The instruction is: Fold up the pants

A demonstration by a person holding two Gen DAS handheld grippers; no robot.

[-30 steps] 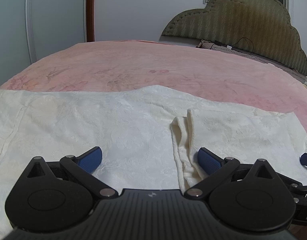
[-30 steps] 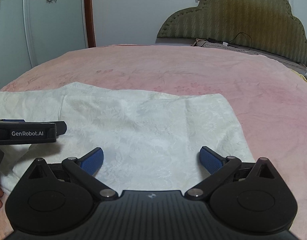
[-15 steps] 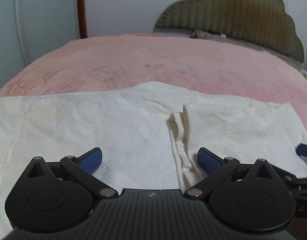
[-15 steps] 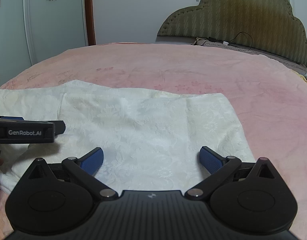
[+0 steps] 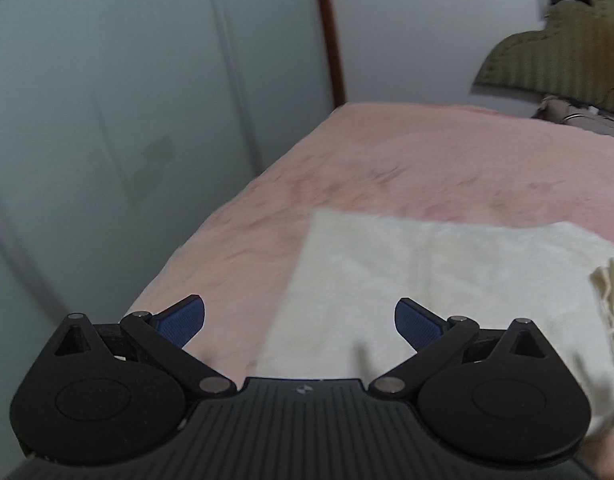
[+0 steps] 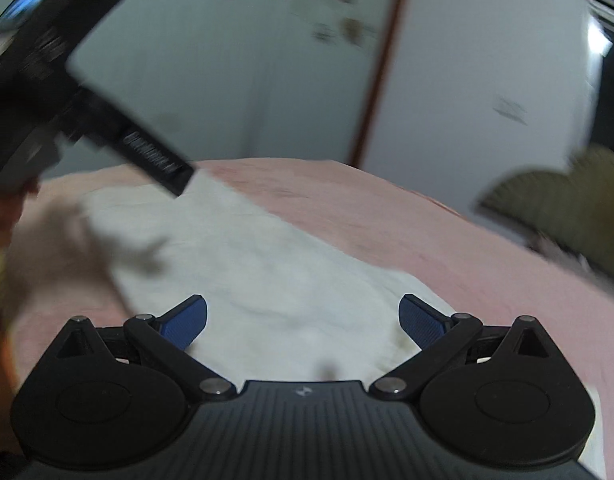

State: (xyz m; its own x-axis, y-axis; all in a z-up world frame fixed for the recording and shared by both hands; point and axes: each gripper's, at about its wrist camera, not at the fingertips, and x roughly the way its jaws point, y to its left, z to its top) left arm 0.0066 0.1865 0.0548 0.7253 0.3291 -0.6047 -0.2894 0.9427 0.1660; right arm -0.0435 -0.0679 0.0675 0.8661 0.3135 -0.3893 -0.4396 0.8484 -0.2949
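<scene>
My left gripper (image 5: 299, 317) was spread wide and empty, above the left end of the cream pants (image 5: 447, 280). My right gripper (image 6: 303, 317) was likewise wide apart, holding nothing, over the same cloth. The pants lay flat on the pink bedspread (image 5: 427, 160), a bunched fold (image 5: 607, 300) at their right side. Beyond: pale wardrobe doors (image 5: 127, 100) and an olive headboard (image 5: 567, 60). Right view heavily blurred; the other handheld unit showed upper left.
</scene>
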